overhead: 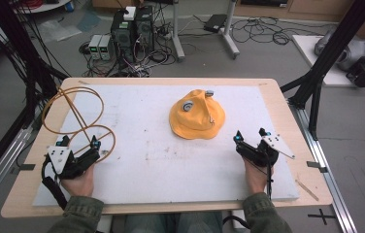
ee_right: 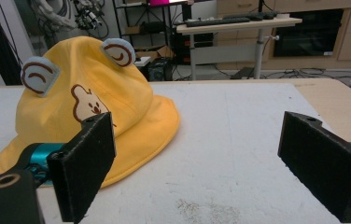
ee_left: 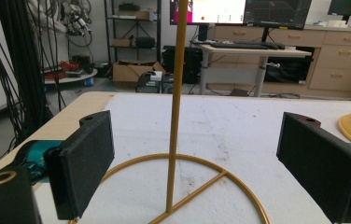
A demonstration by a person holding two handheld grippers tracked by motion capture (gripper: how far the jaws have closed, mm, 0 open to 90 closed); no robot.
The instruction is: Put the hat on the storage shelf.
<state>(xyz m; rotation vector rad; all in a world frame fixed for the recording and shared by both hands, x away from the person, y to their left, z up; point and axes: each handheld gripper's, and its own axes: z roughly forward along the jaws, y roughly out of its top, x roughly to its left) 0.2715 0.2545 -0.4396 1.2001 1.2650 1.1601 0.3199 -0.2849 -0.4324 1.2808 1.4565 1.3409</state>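
Observation:
A yellow bucket hat [overhead: 196, 118] with two small grey-blue ears and a bear print lies crown up on the white board [overhead: 161, 160], right of its middle. A gold wire stand [overhead: 76, 119] rises from a ring base at the left. My left gripper [overhead: 79, 142] rests just in front of that base, open; its thin upright rod [ee_left: 176, 107] stands beyond the gap between the jaws. My right gripper [overhead: 251, 136] sits open near the hat's front right. In the right gripper view the hat [ee_right: 87, 112] lies ahead and left, partly behind the left jaw.
The board lies on a wooden table [overhead: 287, 116] with black frame posts [overhead: 323, 58] at the right and a cable-hung post at the left. Computers and cables [overhead: 127, 36] crowd the floor beyond the far edge. Bare board spreads between my two hands.

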